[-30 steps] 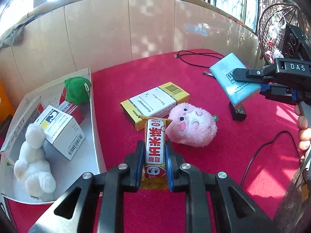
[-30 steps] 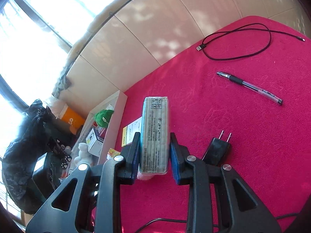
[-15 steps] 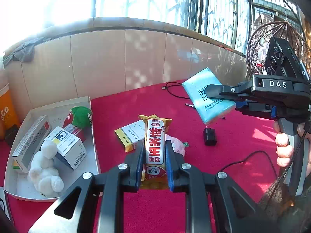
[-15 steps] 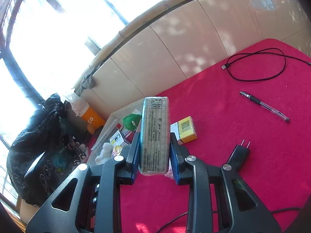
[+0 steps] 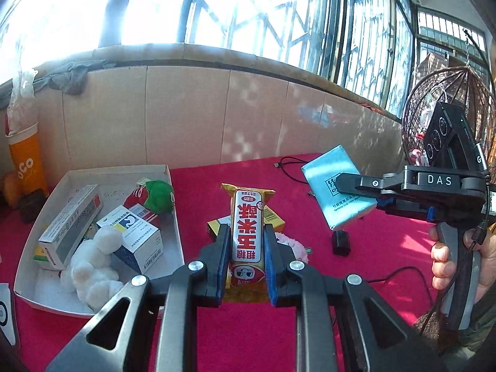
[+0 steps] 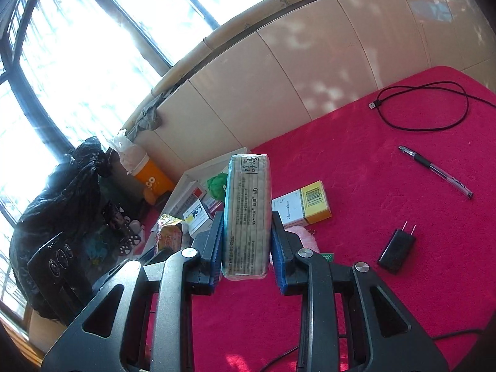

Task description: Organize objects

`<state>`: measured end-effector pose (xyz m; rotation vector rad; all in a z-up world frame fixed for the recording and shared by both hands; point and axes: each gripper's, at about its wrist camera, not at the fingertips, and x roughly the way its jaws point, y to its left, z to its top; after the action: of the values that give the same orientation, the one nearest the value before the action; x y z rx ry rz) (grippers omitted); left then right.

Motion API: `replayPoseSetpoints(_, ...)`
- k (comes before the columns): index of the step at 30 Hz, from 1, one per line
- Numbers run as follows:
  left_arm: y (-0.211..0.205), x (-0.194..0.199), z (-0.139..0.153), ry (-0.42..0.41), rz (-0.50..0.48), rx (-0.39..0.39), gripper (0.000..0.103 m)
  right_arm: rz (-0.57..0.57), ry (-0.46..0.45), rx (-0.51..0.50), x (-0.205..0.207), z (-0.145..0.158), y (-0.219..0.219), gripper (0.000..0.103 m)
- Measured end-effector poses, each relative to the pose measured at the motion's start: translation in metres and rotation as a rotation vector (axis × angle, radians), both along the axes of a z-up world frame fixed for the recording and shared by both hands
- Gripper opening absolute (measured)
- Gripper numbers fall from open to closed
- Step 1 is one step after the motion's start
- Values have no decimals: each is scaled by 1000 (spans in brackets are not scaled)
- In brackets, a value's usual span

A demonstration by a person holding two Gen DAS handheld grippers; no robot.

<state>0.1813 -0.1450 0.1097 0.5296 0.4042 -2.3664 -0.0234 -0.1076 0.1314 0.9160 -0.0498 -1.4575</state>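
My left gripper (image 5: 245,241) is shut on a yellow-and-red snack bar (image 5: 247,232), held upright above the red table. My right gripper (image 6: 247,217) is shut on a light-blue tissue pack (image 6: 248,210); the left wrist view shows that pack (image 5: 338,190) in the air at the right, with a hand (image 5: 446,262) on the handle. The white cardboard tray (image 5: 178,238) at the left holds medicine boxes (image 5: 136,238), a white plush toy (image 5: 93,263) and a green plush toy (image 5: 158,190). A yellow medicine box (image 6: 305,204) and a pink plush toy (image 6: 302,235) lie on the table beneath the grippers.
A black charger plug (image 6: 398,246), a pen (image 6: 434,170) and a black USB cable (image 6: 421,105) lie on the red cloth at the right. A tiled low wall borders the table's far side. A black bag (image 6: 62,192) and an orange cup (image 6: 152,178) stand left of the tray.
Both grippers have risen with their loads and tilted up, so the table objects sit lower and smaller and the windows show. The tissue pack has moved left, closer to the snack bar.
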Motion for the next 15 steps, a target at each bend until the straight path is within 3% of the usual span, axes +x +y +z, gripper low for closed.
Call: replayPoseSetpoints(15, -14, 29, 10, 78, 74, -2, 19, 69, 55, 2, 31, 12, -26, 27)
